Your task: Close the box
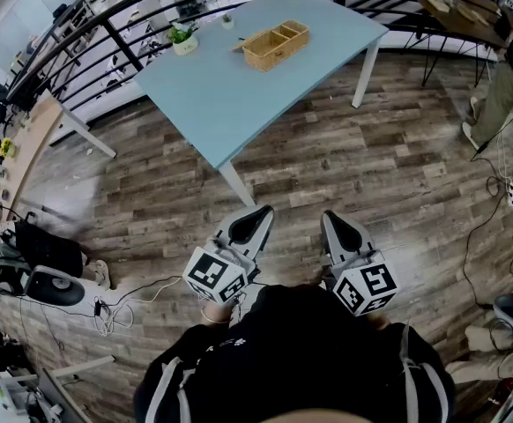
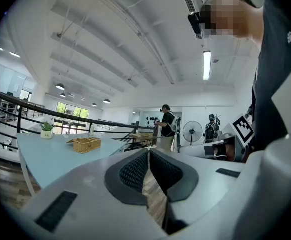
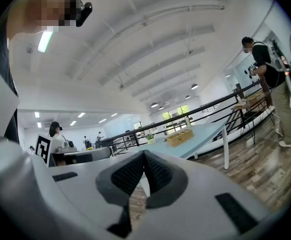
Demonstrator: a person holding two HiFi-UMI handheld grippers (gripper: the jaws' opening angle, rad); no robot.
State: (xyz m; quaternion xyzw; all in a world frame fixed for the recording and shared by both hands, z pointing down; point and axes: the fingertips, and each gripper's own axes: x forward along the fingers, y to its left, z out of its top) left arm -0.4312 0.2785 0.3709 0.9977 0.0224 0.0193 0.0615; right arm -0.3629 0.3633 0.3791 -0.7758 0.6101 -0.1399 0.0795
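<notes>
A woven, open-topped box point(image 1: 276, 44) with compartments stands on the far part of a light blue table point(image 1: 239, 104). It also shows small and distant as the box point(image 2: 87, 144) in the left gripper view and the box point(image 3: 180, 137) in the right gripper view. Both grippers are held close to the person's body, well short of the table, over the wood floor. The left gripper point(image 1: 261, 211) is shut with its pads together and nothing between them, as the left gripper point(image 2: 149, 151) shows in its own view. The right gripper point(image 1: 331, 218) is shut and empty too, like the right gripper point(image 3: 144, 153).
A small potted plant point(image 1: 183, 39) stands at the table's far left. A black railing point(image 1: 107, 33) runs behind the table. Another person point(image 1: 512, 69) stands at the right. Cables point(image 1: 124, 302) and a black bag point(image 1: 49, 249) lie on the floor at the left.
</notes>
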